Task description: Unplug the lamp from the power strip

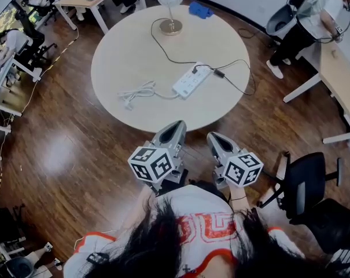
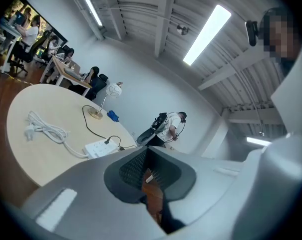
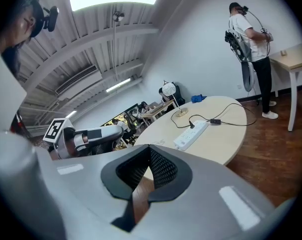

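Starting at the left of the head view, a white cord [image 1: 137, 91] lies bundled on the round, pale worktop [image 1: 120, 51]. It runs rightward into the power strip [image 1: 192, 80], which lies flat and slantwise near the worktop's middle. Nearer the person, off the worktop's near edge and above the wooden floor [image 1: 59, 155], the left tool [image 1: 175, 125] points toward the worktop. Its own view shows the jaw tips pressed together with nothing between them (only floor shows through the gap lower down). The lamp [image 1: 170, 7] stands upright at the far edge, well apart from both tools. Its black cable [image 1: 159, 46] curves across the top to a plug [image 1: 194, 70] seated near the strip's far end. Just right of the left tool, the right tool [image 1: 214, 138] is likewise closed and empty, its tips meeting. A blue object [image 1: 201, 9] sits beside the lamp. A second black lead [image 1: 244, 80] loops beside the strip's right side toward the worktop's rim. Farther right another person [image 1: 308, 16] stands at the upper right, and a black office chair [image 1: 305, 190] stands on the floor at the lower right.
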### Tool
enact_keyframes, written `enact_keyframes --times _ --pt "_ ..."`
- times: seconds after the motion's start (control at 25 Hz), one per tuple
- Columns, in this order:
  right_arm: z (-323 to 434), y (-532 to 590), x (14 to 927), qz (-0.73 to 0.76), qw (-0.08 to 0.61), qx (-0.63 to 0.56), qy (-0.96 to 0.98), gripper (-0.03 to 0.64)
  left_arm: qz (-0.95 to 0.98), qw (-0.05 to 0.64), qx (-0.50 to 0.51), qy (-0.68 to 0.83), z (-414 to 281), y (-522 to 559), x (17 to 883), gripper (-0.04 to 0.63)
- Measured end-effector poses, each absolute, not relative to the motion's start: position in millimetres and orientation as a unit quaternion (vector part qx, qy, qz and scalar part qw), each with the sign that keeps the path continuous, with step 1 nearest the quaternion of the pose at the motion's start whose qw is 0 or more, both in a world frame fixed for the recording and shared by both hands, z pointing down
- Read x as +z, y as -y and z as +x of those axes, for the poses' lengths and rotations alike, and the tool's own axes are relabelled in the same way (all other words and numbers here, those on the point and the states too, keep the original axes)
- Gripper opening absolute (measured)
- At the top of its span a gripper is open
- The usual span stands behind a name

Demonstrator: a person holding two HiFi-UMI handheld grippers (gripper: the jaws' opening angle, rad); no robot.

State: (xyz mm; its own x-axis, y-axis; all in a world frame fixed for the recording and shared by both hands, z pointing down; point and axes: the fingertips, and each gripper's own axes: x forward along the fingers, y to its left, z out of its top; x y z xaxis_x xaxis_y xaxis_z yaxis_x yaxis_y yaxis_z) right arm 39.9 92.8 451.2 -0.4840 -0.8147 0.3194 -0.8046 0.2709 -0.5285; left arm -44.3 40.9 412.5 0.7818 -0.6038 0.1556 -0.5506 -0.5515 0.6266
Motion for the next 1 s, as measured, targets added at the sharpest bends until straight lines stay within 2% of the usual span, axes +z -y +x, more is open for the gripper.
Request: enact_keyframes --times 0.36,1.0 --pt "17 -54 456 -0.526 0.003 -0.33 -0.784 0.0 0.877 0.35 -0.056 0.323 -79 13 410 0.0" --pt "20 -22 476 -0.504 -0.042 -0.354 -0.787 0.0 0.851 0.395 -0.063 0.339 -77 44 434 0.0"
